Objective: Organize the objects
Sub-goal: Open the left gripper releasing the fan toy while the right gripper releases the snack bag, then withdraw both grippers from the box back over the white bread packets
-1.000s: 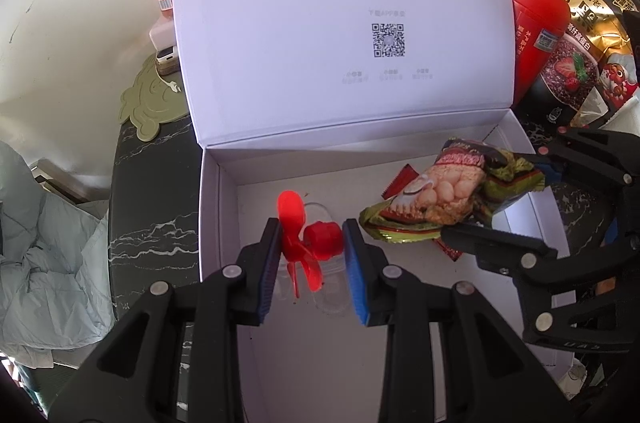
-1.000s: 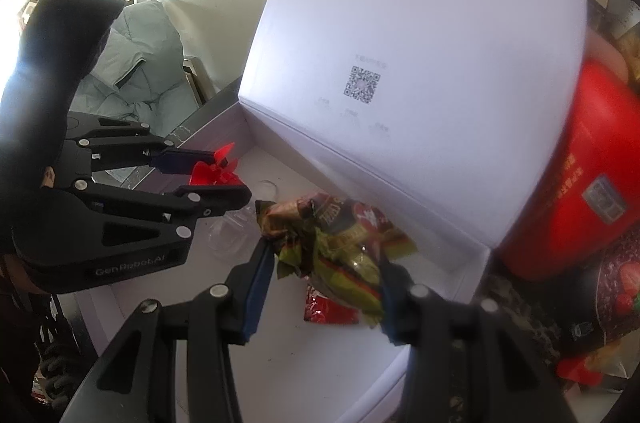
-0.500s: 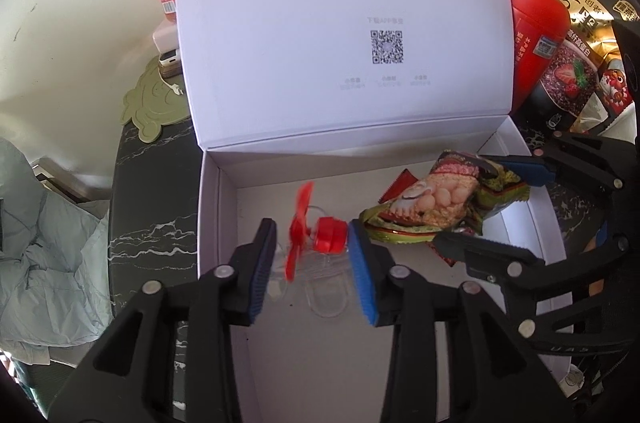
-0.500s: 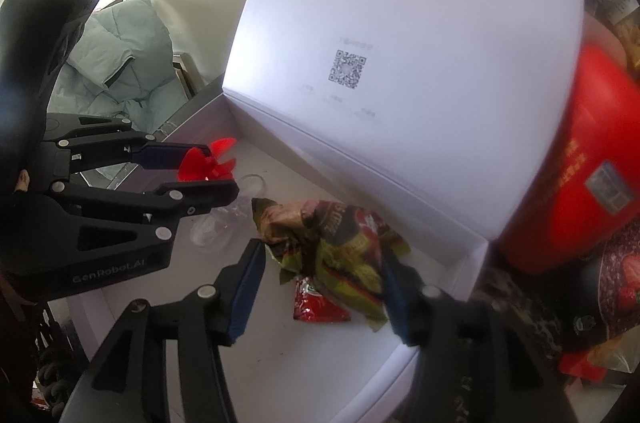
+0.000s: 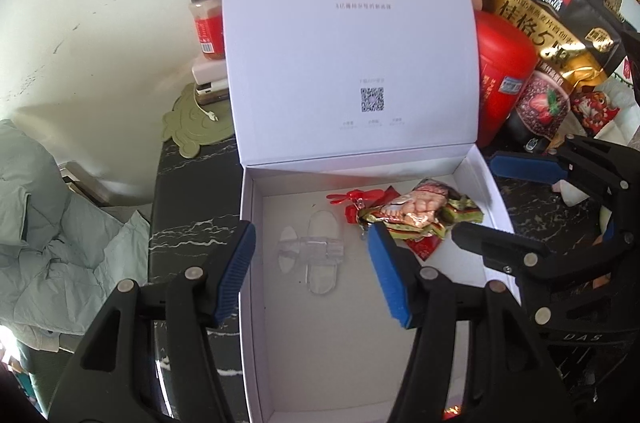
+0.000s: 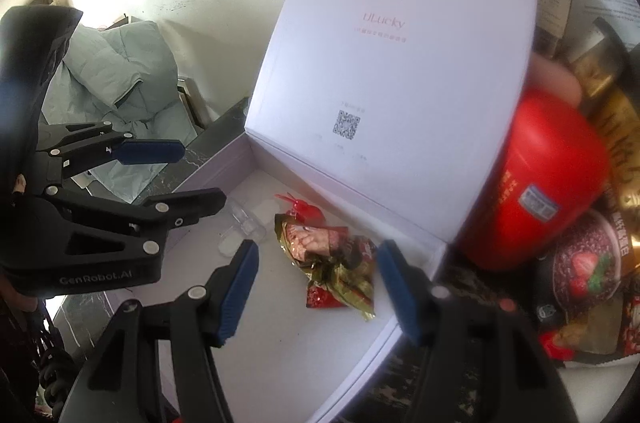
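Dark marble countertop [image 5: 188,223] carries a white box [image 5: 256,303], lid raised at 12 o'clock. Inside lie a clear-handled red fan [image 5: 320,247] and snack packets [image 5: 420,213]. Above, the left gripper [image 5: 312,275] is opening and the right gripper [image 6: 316,287] stands open, both empty.

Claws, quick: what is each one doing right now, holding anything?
Left claw: jaws opening, empty; the clear fan toy lies below in the white box.
Right claw: open, empty; the snack packet lies in the box.

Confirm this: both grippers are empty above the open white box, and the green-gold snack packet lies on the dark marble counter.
Wrong on one point. The green-gold snack packet lies inside the open white box, not on the counter, as the left wrist view shows. Both the left gripper and right gripper are empty.
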